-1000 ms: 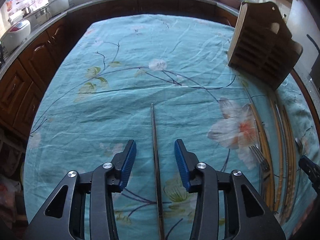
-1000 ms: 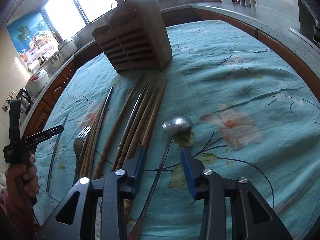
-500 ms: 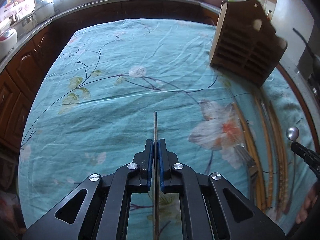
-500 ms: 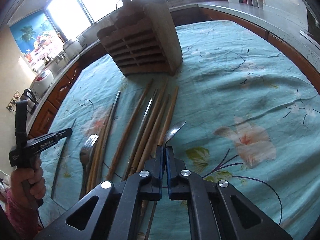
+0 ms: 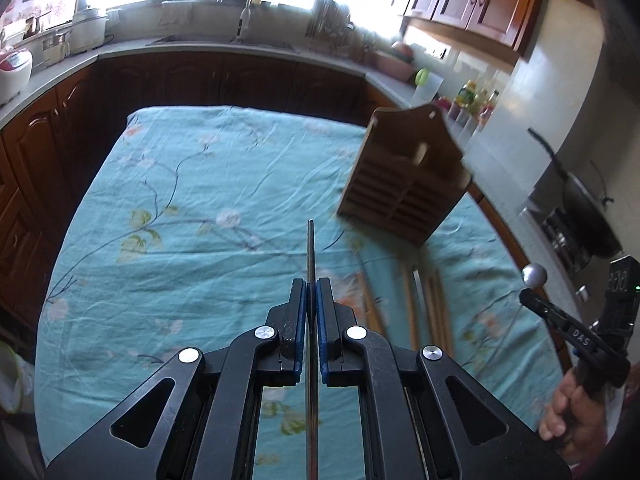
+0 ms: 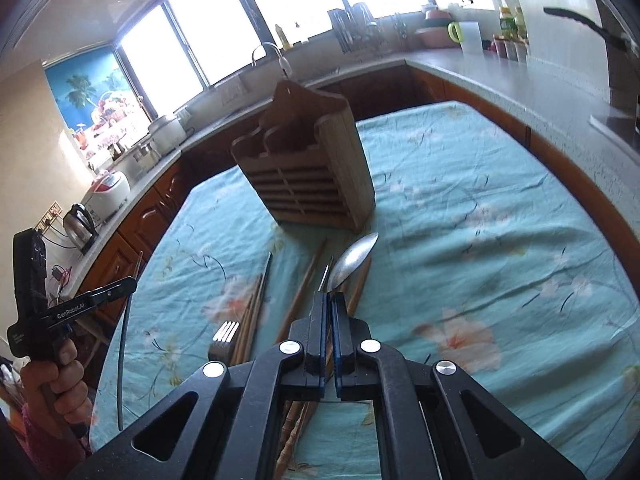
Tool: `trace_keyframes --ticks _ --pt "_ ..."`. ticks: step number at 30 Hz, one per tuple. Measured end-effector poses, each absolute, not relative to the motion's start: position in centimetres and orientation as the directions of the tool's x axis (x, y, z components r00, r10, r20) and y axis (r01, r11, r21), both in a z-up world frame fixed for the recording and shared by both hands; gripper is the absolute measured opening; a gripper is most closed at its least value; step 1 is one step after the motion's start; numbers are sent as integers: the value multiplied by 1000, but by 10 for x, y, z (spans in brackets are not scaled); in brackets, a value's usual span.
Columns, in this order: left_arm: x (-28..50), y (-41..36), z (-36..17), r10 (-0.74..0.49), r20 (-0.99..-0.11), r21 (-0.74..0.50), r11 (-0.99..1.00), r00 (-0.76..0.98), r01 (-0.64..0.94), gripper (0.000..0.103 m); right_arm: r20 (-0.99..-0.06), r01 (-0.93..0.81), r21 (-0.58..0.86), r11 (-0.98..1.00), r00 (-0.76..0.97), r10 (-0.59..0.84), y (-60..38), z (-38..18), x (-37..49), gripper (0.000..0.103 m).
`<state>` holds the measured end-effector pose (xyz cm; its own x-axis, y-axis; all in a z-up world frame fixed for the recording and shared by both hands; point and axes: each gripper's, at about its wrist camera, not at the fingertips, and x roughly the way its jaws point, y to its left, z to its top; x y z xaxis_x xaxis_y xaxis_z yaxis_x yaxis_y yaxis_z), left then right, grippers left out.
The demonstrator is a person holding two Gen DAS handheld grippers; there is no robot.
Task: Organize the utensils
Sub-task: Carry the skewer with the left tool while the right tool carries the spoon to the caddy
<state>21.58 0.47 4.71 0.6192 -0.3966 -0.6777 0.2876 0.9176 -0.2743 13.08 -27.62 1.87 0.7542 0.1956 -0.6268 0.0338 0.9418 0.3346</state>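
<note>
My left gripper [image 5: 311, 285] is shut on a thin metal stick [image 5: 310, 244], held off the cloth and pointing straight ahead. From the right wrist view the same stick [image 6: 123, 352] hangs down from the left gripper [image 6: 127, 285]. My right gripper [image 6: 329, 299] is shut on the handle of a metal spoon [image 6: 354, 259], bowl forward and lifted above the cloth. In the left wrist view that spoon [image 5: 535, 275] sticks out of the right gripper [image 5: 532, 300]. A slotted wooden utensil holder [image 5: 400, 188] [image 6: 308, 184] stands beyond both.
The table carries a turquoise floral cloth [image 5: 192, 248]. Several wooden chopsticks [image 6: 301, 296] and a fork [image 6: 225, 334] lie in a row in front of the holder. Dark cabinets and a counter [image 6: 500, 76] with appliances ring the table. A hand [image 6: 52, 376] grips the left tool.
Both grippers closed, the left on the thin metal stick and the right on the spoon, and both then rose, lifting their utensils off the cloth.
</note>
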Motion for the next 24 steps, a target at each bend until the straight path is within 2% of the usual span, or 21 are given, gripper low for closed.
trace_keyframes --ticks 9,24 --pt "209 -4 79 -452 -592 -300 892 667 338 4 -555 3 293 956 815 168 -278 56 126 2" --pt "211 -10 86 -470 -573 -309 882 671 355 4 -499 -39 292 956 846 187 -274 77 125 2"
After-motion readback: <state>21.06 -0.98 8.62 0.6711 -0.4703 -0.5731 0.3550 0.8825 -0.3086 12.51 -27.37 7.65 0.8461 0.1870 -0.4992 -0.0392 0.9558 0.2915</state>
